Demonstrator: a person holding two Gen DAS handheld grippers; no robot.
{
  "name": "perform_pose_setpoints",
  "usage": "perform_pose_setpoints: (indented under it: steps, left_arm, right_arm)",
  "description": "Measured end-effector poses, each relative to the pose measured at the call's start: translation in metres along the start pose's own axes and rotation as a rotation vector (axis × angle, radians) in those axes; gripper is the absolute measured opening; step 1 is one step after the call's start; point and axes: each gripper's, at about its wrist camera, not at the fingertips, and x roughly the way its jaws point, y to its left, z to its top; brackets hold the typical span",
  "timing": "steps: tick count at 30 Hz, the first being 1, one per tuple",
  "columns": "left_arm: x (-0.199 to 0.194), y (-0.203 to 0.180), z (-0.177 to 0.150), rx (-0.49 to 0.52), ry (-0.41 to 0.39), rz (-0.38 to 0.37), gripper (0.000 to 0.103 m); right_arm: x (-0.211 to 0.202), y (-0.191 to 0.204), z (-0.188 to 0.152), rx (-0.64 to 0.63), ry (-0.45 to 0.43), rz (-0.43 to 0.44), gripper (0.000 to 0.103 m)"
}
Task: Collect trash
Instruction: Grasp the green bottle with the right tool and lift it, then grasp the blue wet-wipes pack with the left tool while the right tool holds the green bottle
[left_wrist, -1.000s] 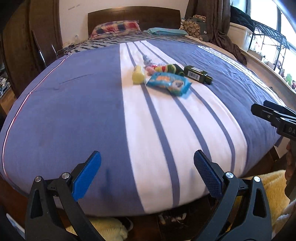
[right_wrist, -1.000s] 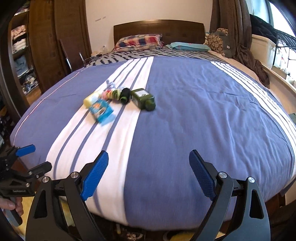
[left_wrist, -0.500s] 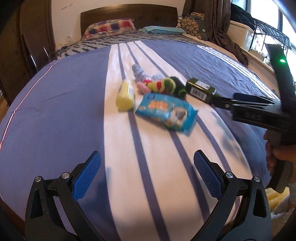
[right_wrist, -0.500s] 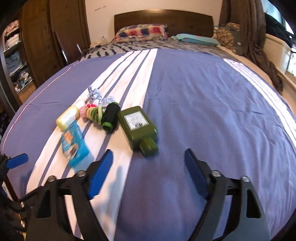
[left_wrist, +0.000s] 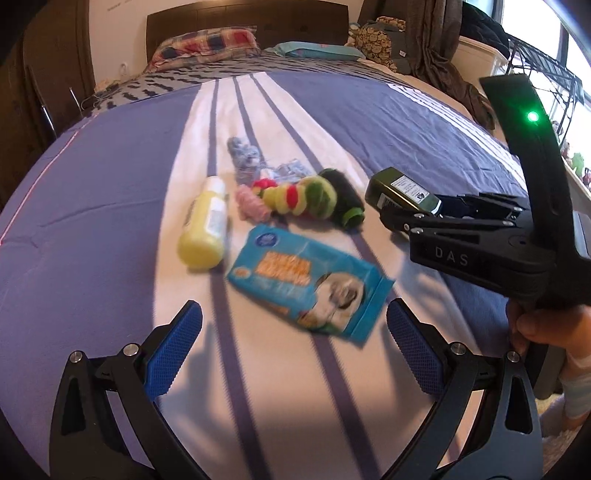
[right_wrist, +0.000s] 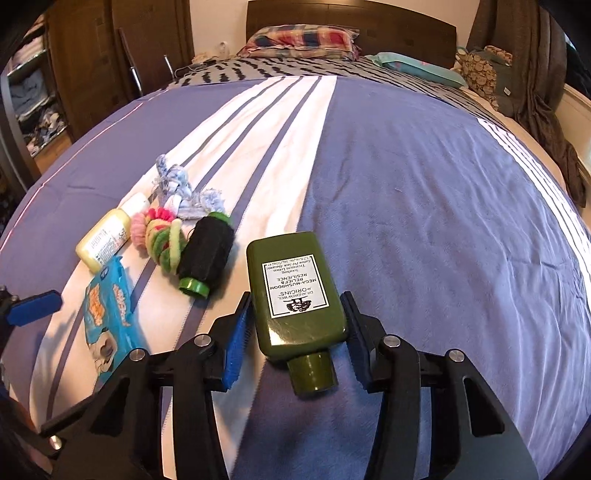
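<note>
The right gripper (right_wrist: 299, 328) had its jaws closing around the dark green lotion bottle (right_wrist: 295, 291), one blue pad along each flat side; whether the pads already pressed on it could not be told. The bottle lay flat on the bed (right_wrist: 424, 221), cap toward the foot edge, where the white band of the cover meets the blue.

The left gripper (left_wrist: 291, 343) stood with its jaws wide apart and nothing between them, hovering just short of a blue snack packet (left_wrist: 310, 284) on the white band.

Beyond the packet lay a yellow bottle (left_wrist: 205, 232), a pink, yellow and green woolly coil (left_wrist: 295, 197), a black spool with a green rim (left_wrist: 343, 201) and a pale blue knotted rag (left_wrist: 245, 160). A hand (left_wrist: 550, 325) held the right gripper's handle at the bed's right edge.
</note>
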Motion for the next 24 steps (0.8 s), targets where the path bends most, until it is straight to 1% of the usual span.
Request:
perform_pose_setpoints:
  steps: [3,6,10,13,20,24]
  left_arm:
    - [0.004,-0.003,0.007,-0.002,-0.006,-0.005,0.095]
    - [0.013,-0.004,0.016,-0.006,0.007,0.000,0.095]
    - [0.027,-0.003,0.024,-0.031,0.018,0.013,0.096]
    - [0.031,-0.004,0.025,-0.027,0.020,0.015,0.096]
    - [0.040,-0.001,0.024,-0.007,0.040,0.037,0.085]
    - [0.042,-0.001,0.025,-0.008,0.042,0.045,0.082]
  right_arm:
    - [-0.004,-0.012,-0.001,0.022,-0.007,-0.014,0.048]
    - [-0.010,-0.026,-0.004,0.044,-0.011,-0.023,0.048]
    - [-0.016,-0.040,-0.011,0.059,-0.023,-0.023,0.048]
    - [-0.019,-0.044,-0.017,0.066,-0.025,-0.007,0.048]
    - [-0.029,-0.047,-0.026,0.081,-0.044,0.009,0.048]
    - [-0.034,-0.047,-0.033,0.089,-0.047,0.009,0.048]
